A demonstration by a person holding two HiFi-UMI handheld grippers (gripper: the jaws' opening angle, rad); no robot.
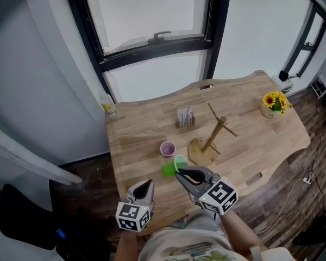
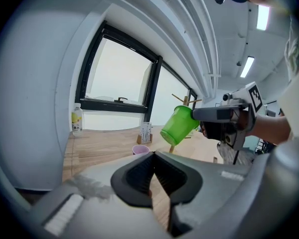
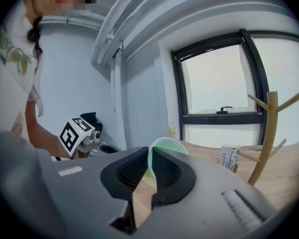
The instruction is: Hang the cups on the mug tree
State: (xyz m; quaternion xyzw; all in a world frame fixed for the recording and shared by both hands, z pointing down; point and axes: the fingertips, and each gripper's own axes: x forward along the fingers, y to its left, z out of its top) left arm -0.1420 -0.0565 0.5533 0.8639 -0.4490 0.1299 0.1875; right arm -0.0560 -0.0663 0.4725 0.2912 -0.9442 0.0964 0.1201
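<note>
Right gripper (image 1: 180, 173) pinches the rim of a green cup (image 1: 171, 166), held clear of the wooden table (image 1: 136, 129), just short of the bare mug tree (image 1: 213, 137); pink cup (image 1: 168, 148) stands on the table; left gripper (image 1: 145, 186) rests empty, jaws together; no cup hung yet.

This looks like a plain office or lab workroom. Tall black-framed windows (image 1: 152, 15) stand beyond the right gripper (image 1: 182, 173), with exposed pipes (image 2: 189, 14) and strip lights (image 2: 247, 66) overhead. A wooden table (image 1: 136, 129) lies beneath it, and a loose cable (image 1: 290, 197) crosses the plank floor (image 1: 271, 211) to its right.
</note>
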